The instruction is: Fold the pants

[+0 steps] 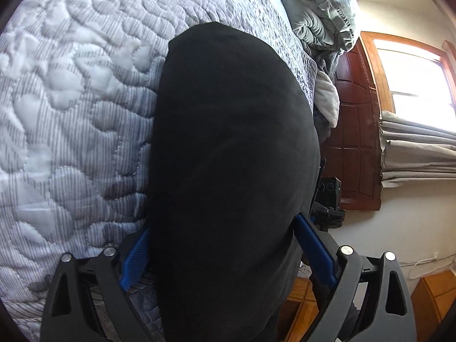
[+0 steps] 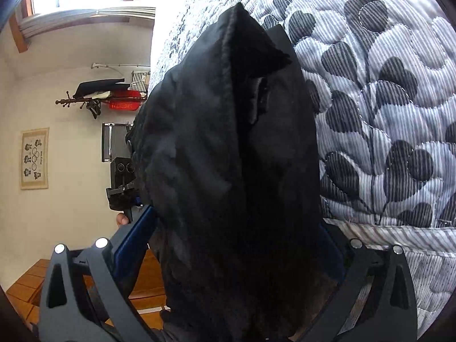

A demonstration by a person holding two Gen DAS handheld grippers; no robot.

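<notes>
Black pants lie lengthwise on a quilted grey-white bedspread and run back between the fingers of my left gripper. Its blue fingers stand wide apart, open, and the cloth fills the gap. In the right wrist view the pants are a bunched, folded bulk with a seam ridge on top, hanging over the bed's edge. My right gripper is also open wide around the cloth. Its left finger shows; the pants hide the other one. The left gripper's camera body and a person's hand sit beside the pants.
Pale green pillows and a duvet are piled at the bed's far end. Past the bed edge are dark wooden panelling, a bright window and a curtain. A wall rack with clothes, a framed picture and wooden floor lie to the left.
</notes>
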